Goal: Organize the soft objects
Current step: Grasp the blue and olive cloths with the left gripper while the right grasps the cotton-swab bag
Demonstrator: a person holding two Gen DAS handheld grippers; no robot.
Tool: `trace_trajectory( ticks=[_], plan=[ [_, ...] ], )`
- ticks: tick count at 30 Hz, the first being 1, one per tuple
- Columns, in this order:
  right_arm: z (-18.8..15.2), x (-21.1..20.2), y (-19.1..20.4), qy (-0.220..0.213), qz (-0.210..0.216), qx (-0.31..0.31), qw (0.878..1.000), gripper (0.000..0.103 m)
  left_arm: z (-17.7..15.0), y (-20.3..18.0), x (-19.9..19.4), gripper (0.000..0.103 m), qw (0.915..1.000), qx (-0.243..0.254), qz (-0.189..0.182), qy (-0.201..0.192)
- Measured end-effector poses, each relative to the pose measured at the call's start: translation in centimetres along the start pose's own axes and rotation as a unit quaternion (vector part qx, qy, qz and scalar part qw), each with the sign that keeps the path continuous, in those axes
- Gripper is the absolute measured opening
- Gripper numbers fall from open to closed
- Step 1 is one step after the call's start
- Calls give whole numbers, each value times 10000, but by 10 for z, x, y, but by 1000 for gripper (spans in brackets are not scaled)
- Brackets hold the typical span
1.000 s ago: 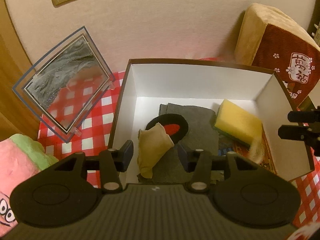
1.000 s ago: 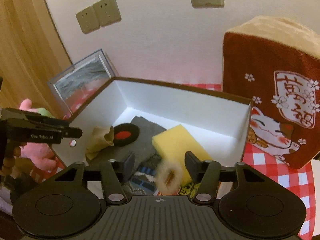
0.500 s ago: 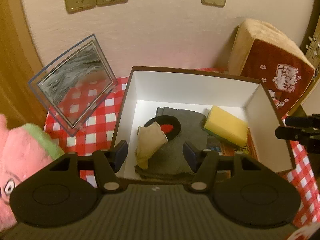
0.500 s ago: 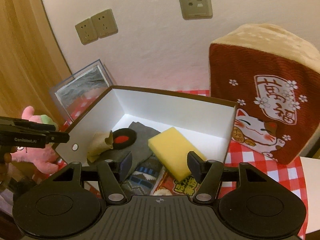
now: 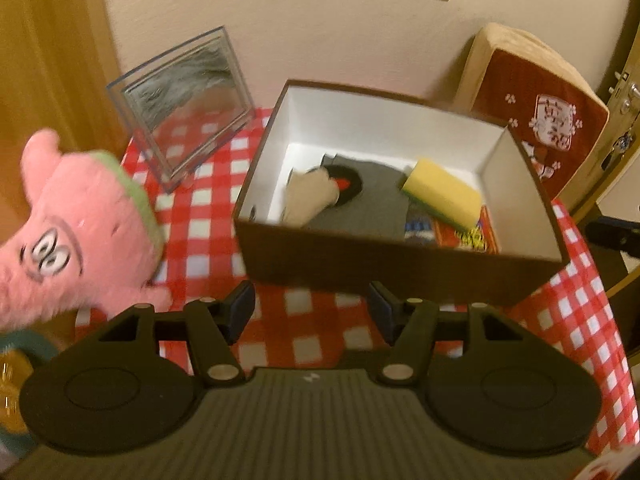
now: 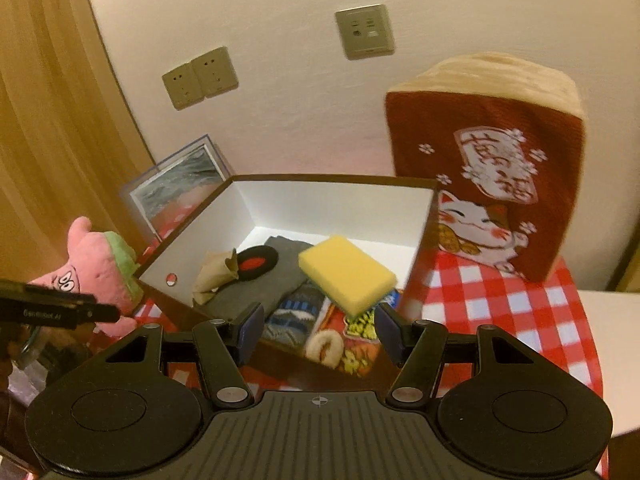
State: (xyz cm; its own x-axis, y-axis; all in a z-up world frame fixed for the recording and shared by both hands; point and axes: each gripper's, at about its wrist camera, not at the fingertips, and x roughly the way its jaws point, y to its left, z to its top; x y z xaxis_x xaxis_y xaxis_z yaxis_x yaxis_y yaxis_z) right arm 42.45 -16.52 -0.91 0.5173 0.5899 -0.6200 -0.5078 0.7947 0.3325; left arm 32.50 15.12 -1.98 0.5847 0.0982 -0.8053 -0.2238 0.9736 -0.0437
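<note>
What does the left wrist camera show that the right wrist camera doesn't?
Left wrist only: the door handle at far right, and the plush's whole face. Right wrist only: the fuzzy ring in the box's near corner, and the cat on the red cushion. Both show the box, sponge, beige pouch, grey cloth and clear frame.

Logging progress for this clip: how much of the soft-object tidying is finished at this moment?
Mostly done, it seems. In the box lie the sponge, beige pouch, grey cloth, patterned socks and a fuzzy ring. Nothing is in hand: the left gripper and right gripper are both open. Left outside: the pink plush and the cat cushion.
</note>
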Motion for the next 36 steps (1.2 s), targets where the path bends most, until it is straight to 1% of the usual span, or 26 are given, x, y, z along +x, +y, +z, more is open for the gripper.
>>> trace_trajectory(
  ticks=[3, 6, 11, 15, 20, 25, 31, 36],
  plan=[
    [-14, -12, -4, -52, -10, 174, 9998, 61, -18, 5, -5, 60, 9999, -133, 46, 96],
    [-28, -18, -8, 3, -58, 320, 9995, 61, -36, 10, -6, 60, 9993, -310, 65, 215],
    [-58, -18, -11, 309, -115, 469, 9984, 61, -69, 10, -1, 60, 9976, -481, 90, 492],
    [-85, -14, -9, 581, -229, 420, 9972, 61, -92, 2, 9, 60, 9960, -514, 117, 727],
    [-112, -9, -6, 865, -259, 370, 9952, 61, -117, -9, 18, 60, 9944, -532, 136, 904],
    [-127, -7, -5, 999, -324, 326, 9939, 61, -126, -16, 25, 60, 9932, -521, 97, 1033],
    [-134, -3, -5, 1106, -309, 320, 9929, 61, -133, -22, 31, 60, 9929, -473, 80, 1090],
    [-139, 3, 1, 1154, -280, 98, 9929, 61, -137, -25, 35, 60, 9926, -479, 38, 1117]
  ],
)
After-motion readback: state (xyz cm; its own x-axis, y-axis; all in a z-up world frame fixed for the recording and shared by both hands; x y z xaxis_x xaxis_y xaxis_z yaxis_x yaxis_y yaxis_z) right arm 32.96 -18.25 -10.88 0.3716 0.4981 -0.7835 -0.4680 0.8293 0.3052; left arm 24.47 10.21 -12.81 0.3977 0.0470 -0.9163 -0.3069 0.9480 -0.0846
